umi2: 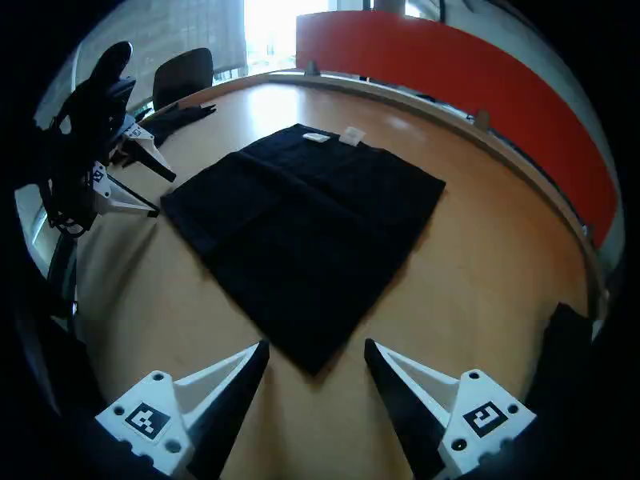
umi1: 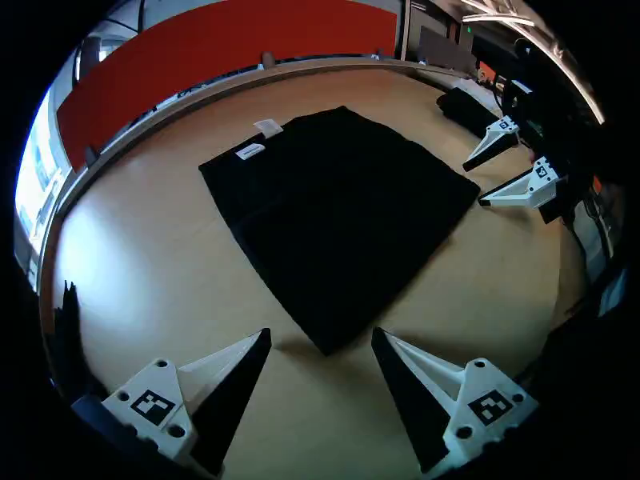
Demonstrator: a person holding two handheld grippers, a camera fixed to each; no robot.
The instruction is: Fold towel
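A black towel (umi1: pixel 336 216) lies flat on the wooden table (umi1: pixel 144 256), a fold line running across it and two white labels (umi1: pixel 268 126) at its far edge. My left gripper (umi1: pixel 320 332) stands open, its fingertips on either side of the towel's near corner without touching it. Beyond the towel's right corner, my right gripper (umi1: pixel 474 185) is open too. In the right gripper view the towel (umi2: pixel 312 232) points a corner between the open fingers of my right gripper (umi2: pixel 316 345), while my left gripper (umi2: pixel 164 195) is open at the towel's left corner.
A second dark cloth (umi1: pixel 464 104) lies at the table's far side, near a chair (umi2: pixel 180 72). A red wall panel (umi1: pixel 240 48) runs behind the table's curved edge. Another dark item (umi2: pixel 568 336) sits at the table edge. Bare wood surrounds the towel.
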